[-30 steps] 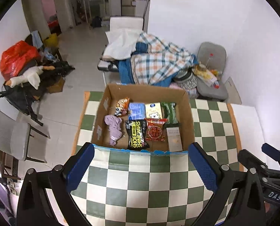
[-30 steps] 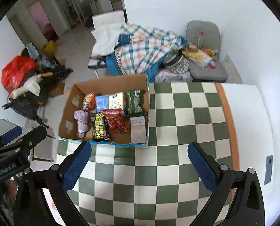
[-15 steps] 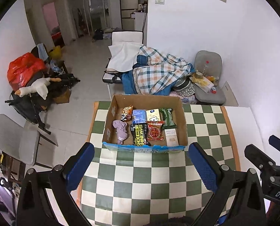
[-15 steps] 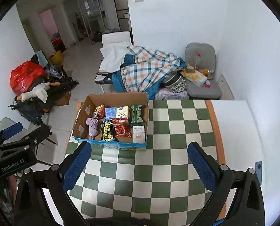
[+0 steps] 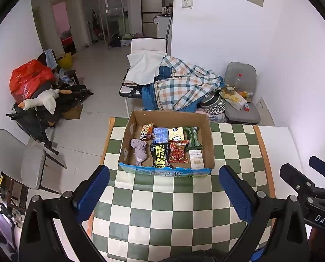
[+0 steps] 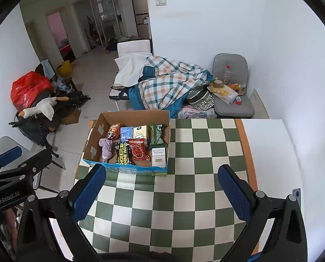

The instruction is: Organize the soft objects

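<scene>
Two grippers: left gripper (image 5: 163,191) and right gripper (image 6: 162,188) both hang over the checkered tablecloth (image 5: 184,207), jaws spread wide, nothing held.
Cardboard box (image 5: 209,144): at 12 o'clock past the left fingertips, sitting on the cloth; for the right view it's more like 11.
Inside the box: lilac soft cloth (image 5: 139,150) on the 9 o'clock side, then shoe wipes pack (image 5: 160,155), red snack bag (image 5: 178,152), white carton (image 5: 196,159).
Far back: plaid blanket (image 5: 184,87) at 12, plush goose (image 5: 42,101) at 10.
</scene>
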Demonstrator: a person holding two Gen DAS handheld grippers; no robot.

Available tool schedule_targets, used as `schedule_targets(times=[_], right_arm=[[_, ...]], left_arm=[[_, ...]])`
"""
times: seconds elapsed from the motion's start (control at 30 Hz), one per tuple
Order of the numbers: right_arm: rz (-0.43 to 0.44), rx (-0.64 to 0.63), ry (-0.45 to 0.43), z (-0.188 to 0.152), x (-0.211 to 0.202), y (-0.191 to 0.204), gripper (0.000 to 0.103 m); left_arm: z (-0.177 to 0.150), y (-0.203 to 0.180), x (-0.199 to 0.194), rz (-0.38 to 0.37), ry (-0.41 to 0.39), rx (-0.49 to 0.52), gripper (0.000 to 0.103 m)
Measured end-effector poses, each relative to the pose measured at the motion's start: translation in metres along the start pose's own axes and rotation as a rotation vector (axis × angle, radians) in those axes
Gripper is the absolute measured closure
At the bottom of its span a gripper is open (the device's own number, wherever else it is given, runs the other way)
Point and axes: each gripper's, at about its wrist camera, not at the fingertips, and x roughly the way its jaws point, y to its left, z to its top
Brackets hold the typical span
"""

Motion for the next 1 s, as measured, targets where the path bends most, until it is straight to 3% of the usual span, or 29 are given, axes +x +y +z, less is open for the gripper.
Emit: schedule_targets(times=[1.0], right_arm=[[-0.036, 0.013, -0.021, 0.004, 0.0004, -0.0058, 0.0]], left_arm=[[0.0027, -0.008, -0.002, 0.008, 0.007, 0.008, 0.0]])
